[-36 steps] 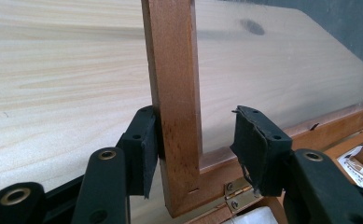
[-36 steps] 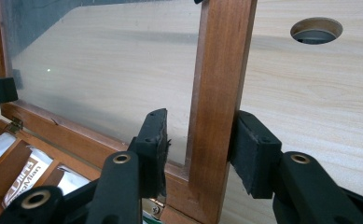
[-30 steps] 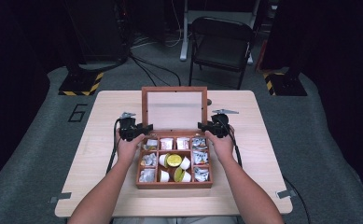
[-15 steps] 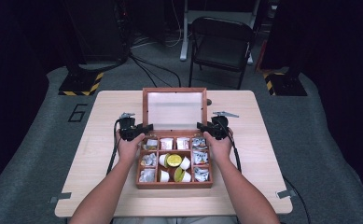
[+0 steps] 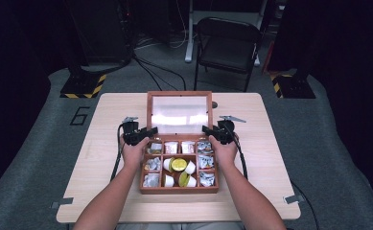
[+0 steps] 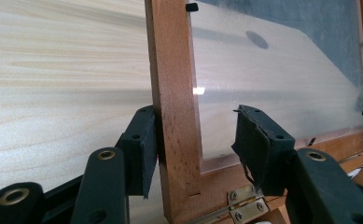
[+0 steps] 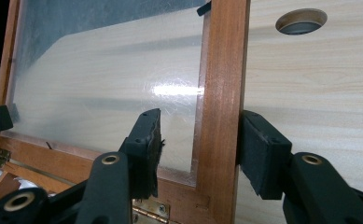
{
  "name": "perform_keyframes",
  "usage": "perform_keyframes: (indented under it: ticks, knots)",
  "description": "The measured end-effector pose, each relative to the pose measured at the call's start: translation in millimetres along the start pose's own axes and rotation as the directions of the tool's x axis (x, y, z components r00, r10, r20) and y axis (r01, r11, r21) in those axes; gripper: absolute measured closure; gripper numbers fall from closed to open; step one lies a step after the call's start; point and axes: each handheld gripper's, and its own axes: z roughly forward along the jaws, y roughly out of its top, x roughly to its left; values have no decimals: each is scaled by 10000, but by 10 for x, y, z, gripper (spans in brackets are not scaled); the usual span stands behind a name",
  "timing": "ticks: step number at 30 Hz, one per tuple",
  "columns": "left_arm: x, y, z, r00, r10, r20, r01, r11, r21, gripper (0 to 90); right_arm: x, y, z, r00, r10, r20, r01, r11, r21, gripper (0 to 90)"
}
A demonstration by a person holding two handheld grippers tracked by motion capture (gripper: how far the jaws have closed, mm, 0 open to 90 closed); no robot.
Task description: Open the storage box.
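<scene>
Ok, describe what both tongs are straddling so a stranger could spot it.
On the pale table sits a wooden box of small compartments. Its lid stands open at the far edge; unlike the filled compartments, it's one cloudy clear pane in a wooden frame.

Digit "6", apparently, on the grey floor mat [image 5: 80, 116]

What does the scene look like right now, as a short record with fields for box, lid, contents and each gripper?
box: wooden box on the table
lid: glazed lid, open and standing up
contents: foil packets and small cups in compartments
left gripper: straddles the lid's side rail, one finger touching, the other clear
right gripper: straddles the opposite rail, fingers just opening, inner one clear
</scene>
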Motion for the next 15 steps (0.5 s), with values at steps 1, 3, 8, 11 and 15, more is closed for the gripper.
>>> perform_keyframes:
  ticks: [1,3,8,11,15]
  knots:
    - [2,-2,3,10000,-16,9,16,10000,-14,495,0,-1,2,10000,30,-4,-30,10000,3,508]
    - [6,-3,7,10000,-38,24,38,10000,-14,494,-2,-1,5,10000,49,-1,-49,10000,17,507]
    - [10,-11,14,10000,-83,-15,83,10000,-23,492,-13,-5,13,10000,47,-36,-47,10000,11,507]
    - [17,-14,24,10000,-71,-26,71,9999,-87,489,-20,-9,19,10000,68,-25,-68,10000,-1,506]
    - [19,-22,32,9998,-189,-36,189,9998,-55,485,-31,-14,31,9999,160,-64,-160,9999,5,504]
